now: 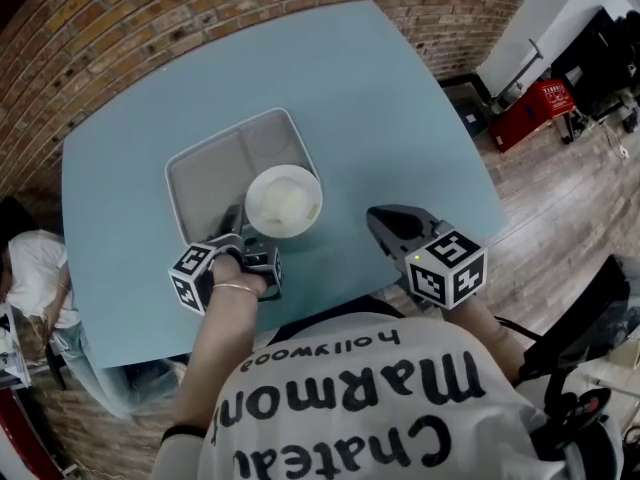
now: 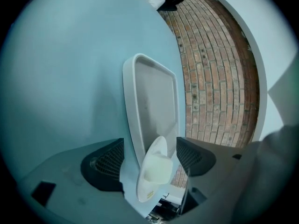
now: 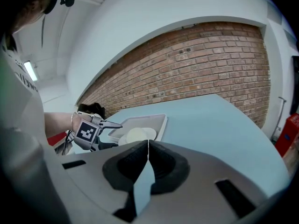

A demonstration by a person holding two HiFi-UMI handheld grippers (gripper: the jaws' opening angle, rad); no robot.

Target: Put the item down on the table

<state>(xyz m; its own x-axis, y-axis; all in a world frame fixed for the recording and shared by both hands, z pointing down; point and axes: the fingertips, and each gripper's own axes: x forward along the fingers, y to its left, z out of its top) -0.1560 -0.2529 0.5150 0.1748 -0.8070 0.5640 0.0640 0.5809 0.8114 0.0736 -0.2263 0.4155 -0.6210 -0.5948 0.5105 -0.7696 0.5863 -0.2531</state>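
Note:
A white bowl [image 1: 283,200] sits over the near right corner of a pale grey tray [image 1: 200,173] on the blue table [image 1: 400,98]. My left gripper [image 1: 250,240] is turned on its side at the bowl's near edge. In the left gripper view the bowl [image 2: 156,169] lies between the wide-apart jaws of that gripper [image 2: 150,148], with a gap on each side, and the tray [image 2: 154,92] stretches beyond. My right gripper [image 1: 378,218] hovers to the right of the tray, shut and empty [image 3: 148,143]. From there the bowl [image 3: 135,135], tray [image 3: 156,120] and left gripper [image 3: 117,134] show.
A brick wall [image 1: 200,8] runs behind the table. A seated person [image 1: 30,268] is at the table's left side. A red crate [image 1: 535,108] stands on the wooden floor to the right. The table's near edge is close to my body.

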